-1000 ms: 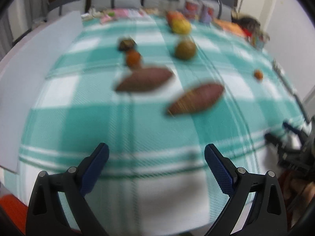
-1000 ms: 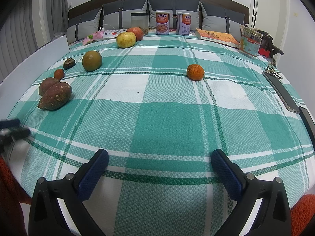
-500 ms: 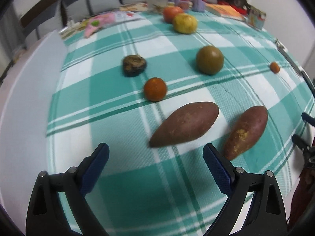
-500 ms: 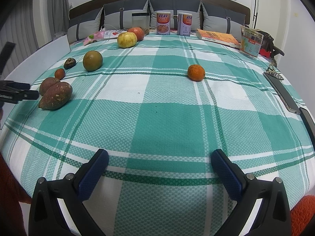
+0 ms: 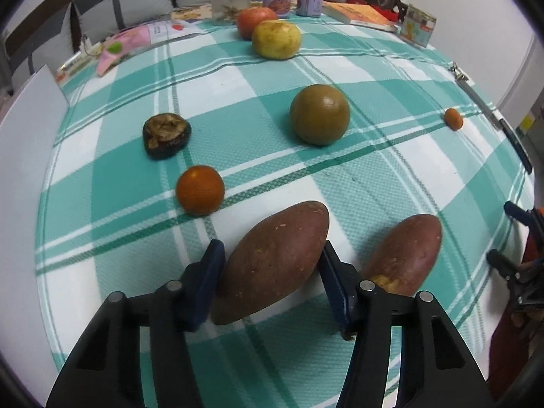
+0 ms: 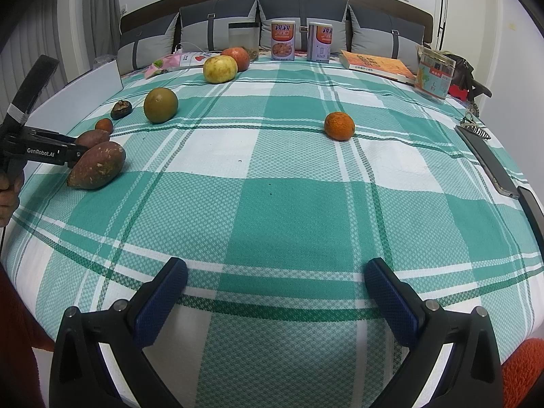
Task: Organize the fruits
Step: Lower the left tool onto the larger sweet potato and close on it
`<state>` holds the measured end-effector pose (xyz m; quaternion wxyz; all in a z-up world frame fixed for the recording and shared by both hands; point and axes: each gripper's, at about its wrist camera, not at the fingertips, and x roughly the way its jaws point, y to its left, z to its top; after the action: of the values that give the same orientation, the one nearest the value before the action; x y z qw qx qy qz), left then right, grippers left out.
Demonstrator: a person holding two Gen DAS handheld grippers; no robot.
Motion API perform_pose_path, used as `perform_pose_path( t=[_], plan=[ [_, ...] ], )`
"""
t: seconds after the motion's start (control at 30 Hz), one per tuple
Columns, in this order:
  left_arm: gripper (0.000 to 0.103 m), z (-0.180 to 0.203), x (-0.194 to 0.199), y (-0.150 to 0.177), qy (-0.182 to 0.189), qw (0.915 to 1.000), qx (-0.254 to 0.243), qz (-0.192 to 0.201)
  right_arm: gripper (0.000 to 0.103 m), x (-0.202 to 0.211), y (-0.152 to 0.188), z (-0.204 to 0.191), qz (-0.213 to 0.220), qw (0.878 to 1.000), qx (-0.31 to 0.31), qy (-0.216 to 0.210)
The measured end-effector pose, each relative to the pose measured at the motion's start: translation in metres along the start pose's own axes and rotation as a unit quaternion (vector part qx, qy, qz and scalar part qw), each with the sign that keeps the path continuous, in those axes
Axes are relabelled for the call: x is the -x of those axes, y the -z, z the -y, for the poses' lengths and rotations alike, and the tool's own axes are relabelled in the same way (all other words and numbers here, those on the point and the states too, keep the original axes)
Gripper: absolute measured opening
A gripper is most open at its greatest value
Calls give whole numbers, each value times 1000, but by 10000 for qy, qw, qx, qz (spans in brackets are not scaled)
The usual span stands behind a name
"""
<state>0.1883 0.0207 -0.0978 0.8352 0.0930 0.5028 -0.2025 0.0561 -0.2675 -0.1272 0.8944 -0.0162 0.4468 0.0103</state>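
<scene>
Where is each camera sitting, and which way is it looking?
Left wrist: sits on the left gripper, looking down along its closing jaws, which have a sweet potato between them; the right gripper shows at the right edge.
Right wrist: sits on the right gripper, looking across the checked cloth toward the pillows; its jaws are open and empty, with the left gripper and a hand at the left edge.
Shared: both sweet potatoes, the brown-green round fruit and the lone orange.
</scene>
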Motion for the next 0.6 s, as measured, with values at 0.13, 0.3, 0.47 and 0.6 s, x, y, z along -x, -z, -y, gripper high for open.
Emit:
perform_pose_path(
  t=[0.13,0.3,0.47,0.6],
  plan=[
    [53,-11,14,18,-216,9977,647,-7,103,0,0,0,0,10000,3,-2],
    [53,-43,34,53,-521,9850,1647,34,103,0,0,0,3,10000,1,0],
    [55,-55,40,68,-413,9852,1656,138,103,0,0,0,-4,10000,-4,2],
    [70,-51,42,67,-550,9877,1448,233,103,0,-1,-1,-77,10000,7,-33]
  ],
)
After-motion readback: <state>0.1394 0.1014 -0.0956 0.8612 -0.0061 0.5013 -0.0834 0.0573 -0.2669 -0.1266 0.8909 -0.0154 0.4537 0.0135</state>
